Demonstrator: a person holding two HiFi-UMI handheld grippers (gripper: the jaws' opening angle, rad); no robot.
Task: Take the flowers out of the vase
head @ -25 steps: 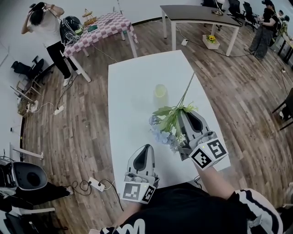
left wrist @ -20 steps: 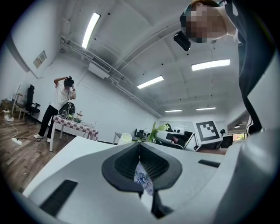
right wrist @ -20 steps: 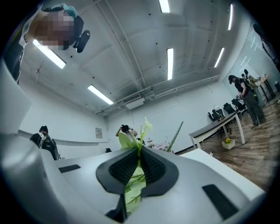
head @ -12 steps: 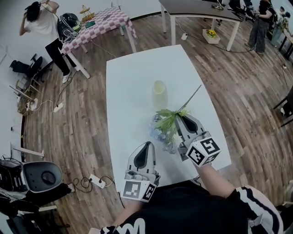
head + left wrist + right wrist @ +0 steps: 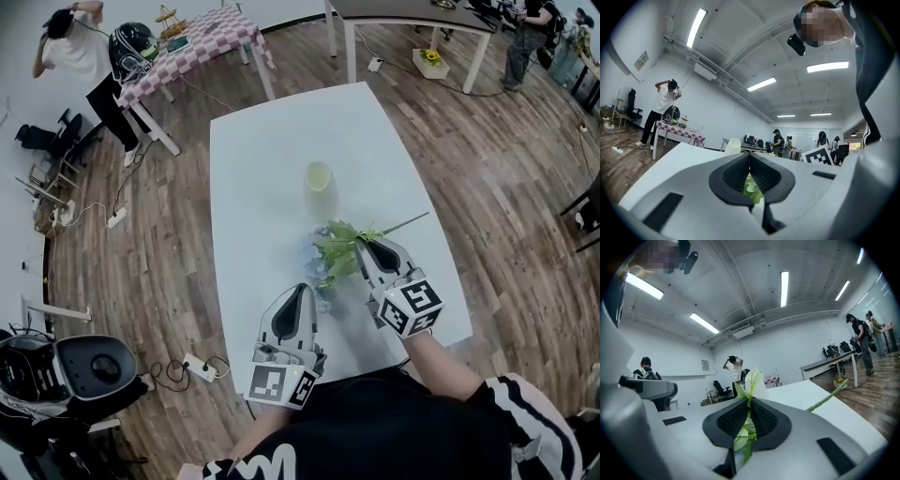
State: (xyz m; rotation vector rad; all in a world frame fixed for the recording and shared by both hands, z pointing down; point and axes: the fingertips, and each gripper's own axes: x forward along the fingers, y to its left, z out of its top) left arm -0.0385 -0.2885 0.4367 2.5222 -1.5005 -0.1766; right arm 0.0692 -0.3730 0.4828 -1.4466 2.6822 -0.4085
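A pale yellow-green vase [image 5: 319, 178] stands empty and upright in the middle of the white table [image 5: 262, 150]. My right gripper [image 5: 361, 246] is shut on the flower [image 5: 339, 249], low over the table in front of the vase. Its green leaves and pale blue blossoms [image 5: 317, 267] spread to the left, and its stem [image 5: 408, 223] sticks out to the right. In the right gripper view the leaves [image 5: 749, 416] are pinched between the pads and the stem [image 5: 829, 397] runs off right. My left gripper [image 5: 302, 291] is shut and holds nothing, close beside the blossoms.
The table's near edge [image 5: 375, 361] lies just under both grippers. A chequered table [image 5: 187, 52] and a person [image 5: 80, 52] are at the back left, a dark table [image 5: 412, 14] at the back right. A power strip [image 5: 197, 366] lies on the floor at the left.
My right gripper has come down toward the table with the flower. The stem has tipped from nearly upright to almost flat, pointing right. The left gripper has stayed put.
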